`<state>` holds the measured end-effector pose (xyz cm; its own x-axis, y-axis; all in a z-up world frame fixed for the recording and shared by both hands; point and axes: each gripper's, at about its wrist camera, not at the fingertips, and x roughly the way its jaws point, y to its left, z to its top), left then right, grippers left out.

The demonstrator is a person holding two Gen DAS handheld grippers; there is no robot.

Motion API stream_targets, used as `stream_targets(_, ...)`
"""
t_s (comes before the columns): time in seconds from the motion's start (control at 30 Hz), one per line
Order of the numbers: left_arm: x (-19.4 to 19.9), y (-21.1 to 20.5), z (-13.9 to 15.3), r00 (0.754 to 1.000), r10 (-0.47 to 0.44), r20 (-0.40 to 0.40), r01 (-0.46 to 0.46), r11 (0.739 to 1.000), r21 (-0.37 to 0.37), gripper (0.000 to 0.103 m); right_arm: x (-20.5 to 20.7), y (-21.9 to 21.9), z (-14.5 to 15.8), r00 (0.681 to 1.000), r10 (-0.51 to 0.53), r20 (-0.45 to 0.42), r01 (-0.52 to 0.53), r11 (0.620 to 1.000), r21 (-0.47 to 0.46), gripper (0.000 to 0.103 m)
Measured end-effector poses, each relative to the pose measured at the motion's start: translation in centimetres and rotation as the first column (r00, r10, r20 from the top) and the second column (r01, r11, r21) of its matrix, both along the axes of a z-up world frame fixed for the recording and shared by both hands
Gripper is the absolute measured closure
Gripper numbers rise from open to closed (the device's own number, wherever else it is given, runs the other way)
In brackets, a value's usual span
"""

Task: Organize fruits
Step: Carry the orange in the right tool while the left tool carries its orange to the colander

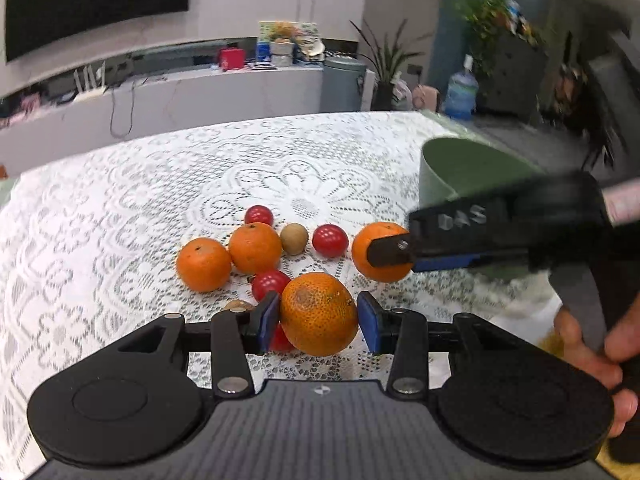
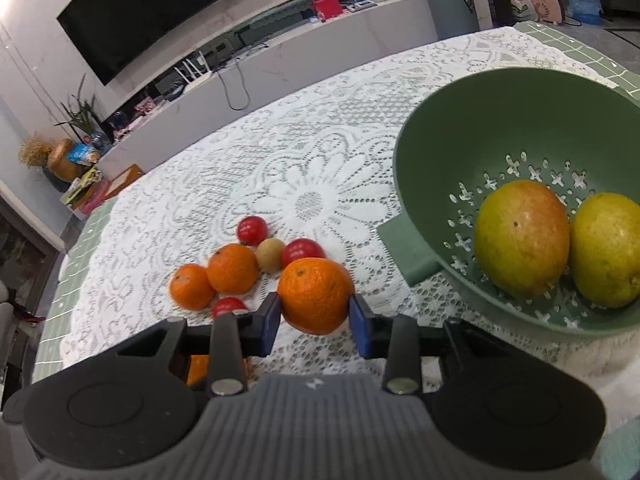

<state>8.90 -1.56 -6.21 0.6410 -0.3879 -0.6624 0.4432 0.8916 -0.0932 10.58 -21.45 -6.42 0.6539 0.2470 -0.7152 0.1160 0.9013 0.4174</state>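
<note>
Fruit is lying clustered on the lace-covered worktop (image 2: 312, 152); the left hand-held gripper (image 1: 318, 318) is clamping its blue pads on a blemished orange (image 1: 318, 314) at the near edge of the cluster; the right hand-held gripper (image 2: 314, 322) is gripping a smooth orange (image 2: 316, 294) just left of the green colander (image 2: 432, 168); two mangoes (image 2: 522, 238) are sitting touching inside the colander; cherry tomatoes (image 1: 330, 240), a small brown fruit (image 1: 294, 239) and two more oranges (image 1: 204, 264) are resting farther left.
</note>
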Motion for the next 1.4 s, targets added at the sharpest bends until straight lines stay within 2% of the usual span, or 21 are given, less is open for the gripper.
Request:
stream_targets(0.33, -1.2, 1.1, 3.5, 0.998, 0.051, -0.021, -0.053, 0.994, -0.092, 0.056, -4.0, -1.1, 3.2, 0.99, 0.071, 0.119, -0.074, 0.997, 0.02, 0.069)
stream_targets(0.6, -1.2, -1.5, 6.4, 0.999, 0.017, -0.029, -0.021, 0.99, -0.142, 0.056, -7.1, -3.5, 6.0, 0.978, 0.042, 0.206, -0.034, 0.999, -0.04, 0.069)
stream_targets(0.8, 0.0, -5.4, 7.7, 0.997, -0.061, -0.04, 0.055, 0.989, -0.138, 0.056, -8.0, -6.9, 7.8, 0.972, -0.006, 0.234, 0.036, 0.992, -0.124, 0.069)
stream_targets(1.07, 2.7, -11.9, 7.8, 0.983, -0.178, -0.044, 0.175, 0.982, -0.069, 0.056, -6.8, -12.9, 8.2, 0.967, -0.127, 0.219, 0.158, 0.979, -0.128, 0.069)
stream_targets(1.23, 5.2, -14.9, 6.6, 0.977, -0.195, -0.088, 0.195, 0.981, -0.016, 0.056, -4.9, -14.5, 6.9, 0.976, -0.139, 0.167, 0.156, 0.984, -0.092, 0.069)
stream_targets(1.4, 7.5, -16.5, 5.6, 0.972, -0.199, -0.123, 0.202, 0.979, 0.017, 0.056, -2.8, -14.7, 6.2, 0.981, -0.15, 0.123, 0.164, 0.98, -0.116, 0.069)
